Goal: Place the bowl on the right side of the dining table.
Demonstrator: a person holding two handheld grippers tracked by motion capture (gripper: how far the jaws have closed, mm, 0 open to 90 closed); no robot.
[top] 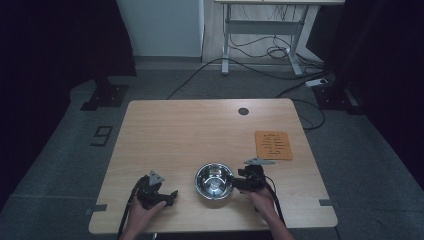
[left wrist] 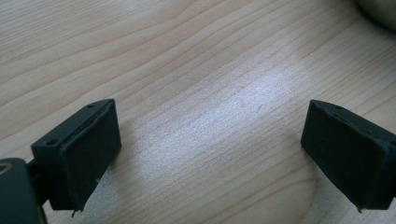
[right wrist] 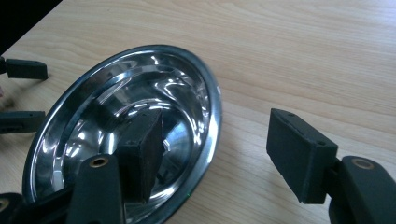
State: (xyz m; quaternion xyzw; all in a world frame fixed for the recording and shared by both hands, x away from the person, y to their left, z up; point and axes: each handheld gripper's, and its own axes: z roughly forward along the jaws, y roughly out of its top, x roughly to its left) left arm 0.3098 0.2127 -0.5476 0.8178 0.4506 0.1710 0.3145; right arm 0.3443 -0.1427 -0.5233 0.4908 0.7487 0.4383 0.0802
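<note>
A shiny steel bowl (top: 214, 181) stands empty near the table's front edge. My right gripper (top: 236, 183) meets it from the right and is open. In the right gripper view the bowl (right wrist: 93, 126) has its rim between the jaws of my right gripper (right wrist: 219, 154): one jaw hangs inside the bowl, the other outside over the wood. My left gripper (top: 172, 196) rests left of the bowl, held in a hand. It is open over bare wood (left wrist: 210, 149), with nothing between its jaws. The bowl's edge (left wrist: 378, 11) peeks in at the top right of the left gripper view.
An orange card (top: 273, 145) lies on the wooden table (top: 200, 130) at the right, behind my right gripper. A small dark round cap (top: 243, 111) sits near the far edge. The left gripper's fingers (right wrist: 25, 69) appear beyond the bowl in the right gripper view.
</note>
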